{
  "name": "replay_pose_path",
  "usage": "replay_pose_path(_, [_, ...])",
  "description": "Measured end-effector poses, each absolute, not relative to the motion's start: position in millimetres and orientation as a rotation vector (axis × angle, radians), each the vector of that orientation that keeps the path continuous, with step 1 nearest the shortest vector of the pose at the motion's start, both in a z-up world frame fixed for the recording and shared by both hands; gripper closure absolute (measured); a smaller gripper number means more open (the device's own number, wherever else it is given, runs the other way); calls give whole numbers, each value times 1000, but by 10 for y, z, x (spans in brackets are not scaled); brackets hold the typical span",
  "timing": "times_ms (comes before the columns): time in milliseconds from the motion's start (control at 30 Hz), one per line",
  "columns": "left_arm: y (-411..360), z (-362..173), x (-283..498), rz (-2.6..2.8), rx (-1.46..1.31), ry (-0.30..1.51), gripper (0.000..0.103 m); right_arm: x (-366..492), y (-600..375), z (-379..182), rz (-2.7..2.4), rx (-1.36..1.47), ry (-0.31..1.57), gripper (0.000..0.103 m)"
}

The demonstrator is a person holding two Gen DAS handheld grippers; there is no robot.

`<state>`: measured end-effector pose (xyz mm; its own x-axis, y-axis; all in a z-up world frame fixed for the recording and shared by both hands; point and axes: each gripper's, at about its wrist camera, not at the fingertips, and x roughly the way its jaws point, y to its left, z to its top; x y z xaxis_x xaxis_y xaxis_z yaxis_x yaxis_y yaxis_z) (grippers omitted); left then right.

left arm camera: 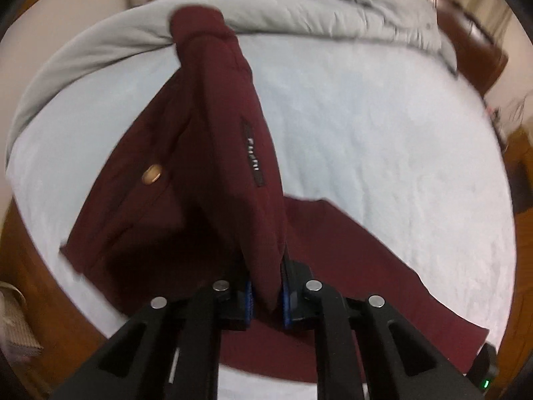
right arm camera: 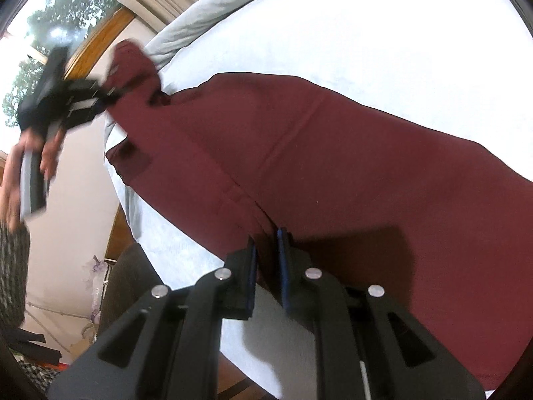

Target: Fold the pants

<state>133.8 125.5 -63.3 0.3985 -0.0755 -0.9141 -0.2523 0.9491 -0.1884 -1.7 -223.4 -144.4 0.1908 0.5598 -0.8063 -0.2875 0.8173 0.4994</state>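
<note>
Both jaws are clamped on the maroon pants [left arm camera: 233,153]: left gripper [left arm camera: 266,295] pinches a raised fold beside the gold button [left arm camera: 151,174], right gripper [right arm camera: 266,250] nips an edge. Pants lie spread on the white bed [left arm camera: 383,133]; motion blur smears the waistband label.

Bare white sheet [left arm camera: 383,133] lies open to the right of my left claw [left arm camera: 266,295], while the bunched grey duvet [left arm camera: 299,10] walls off the bed's far edge.
</note>
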Motion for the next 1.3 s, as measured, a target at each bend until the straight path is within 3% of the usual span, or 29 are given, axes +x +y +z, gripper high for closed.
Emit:
replay_pose_path(300, [1824,-1566,453,157,-586,1117,89,-131,-2112,-1525,579,172,1291,87])
replay_pose_path(433, [1896,-1643,450,136,-598,1095,86,-147,-2115,-1505,571,172,1297,82])
replay_pose_path(467, [1866,-1612,447,123,-591,1101,78,-152,-2122,-1492,574,182,1300,74])
replay_pose_path(500, [1829,-1598,496,110,-592,1108,63,-174,-2135,-1462,580,200,1300,60])
replay_pose_path(600, [1639,-1509,510,50,-622,1113,38,-263,-2223,-1337,594,242,1274,54])
replay_pose_path(767, [1344,-1563,465,-11,-678,1125,34,-424,-2378,-1234,559,343,1268,54])
replay_pose_path(833, [1299,-1580,390,-16,-705,1118,45,-496,-2468,-1207,534,346,1265,54])
replay_pose_path(867, [1294,-1575,416,1,-695,1116,68,-537,-2523,-1191,524,348,1262,54])
replay_pose_path(900, [1296,-1571,430,20,-677,1112,85,-558,-2558,-1185,515,353,1260,54])
replay_pose_path(933, [1337,-1578,436,35,-667,1111,91,-598,-2632,-1172,500,364,1257,54])
replay_pose_path(1167, [1368,-1659,457,43,-556,1192,96,-788,-3072,-1199,394,433,1255,54])
replay_pose_path(1300, [1290,-1561,329,9,-603,1223,91,-874,-3363,-1258,343,541,1253,54])
